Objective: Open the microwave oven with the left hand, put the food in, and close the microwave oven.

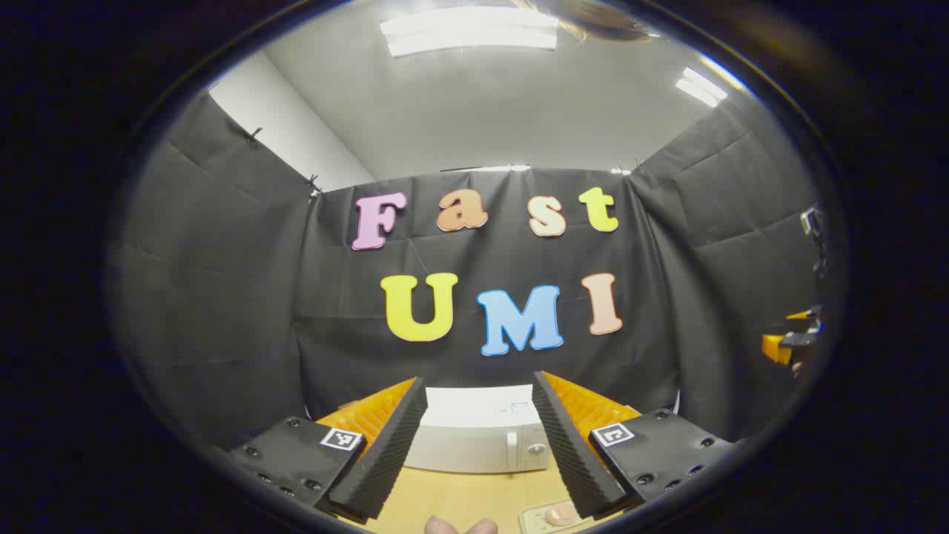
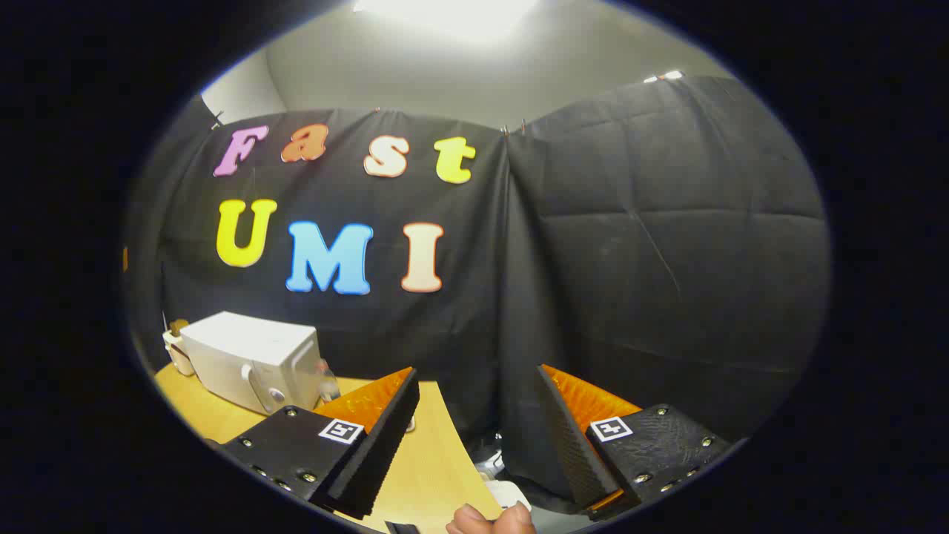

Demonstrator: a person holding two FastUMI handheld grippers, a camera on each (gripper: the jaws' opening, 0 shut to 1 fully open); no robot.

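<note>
Start of step 1, by the look of it: the microwave oven (image 1: 478,437) stands shut at the far side of the desk (image 1: 460,500), door handle and knob toward its right end in the left gripper view, w/ nothing touching it. The left hand-held gripper (image 1: 480,437) hangs raised and apart from the oven, its 2 fingers spread wide and empty, framing the oven between them. A tray w/ a pale rounded item, probably the food (image 1: 561,512), lies on the desk near the bottom edge of that view, just beside the right-hand finger; too cropped to say more. The right hand-held gripper (image 2: 478,434) is likewise spread wide, holding nothing, aimed mostly at the booth wall, w/ the oven (image 2: 252,360) well off to its left on the desk (image 2: 430,475); a small bottle-like thing (image 2: 176,347) stands behind the oven's far end. A fingertip or 2 of the person shows at the bottom of each view. Next move, as judged: the left hand-held gripper must drop and go fwd to the handle, close on it or hook it, and swing the door out; approx. 0 of 3 steps look done.
</note>
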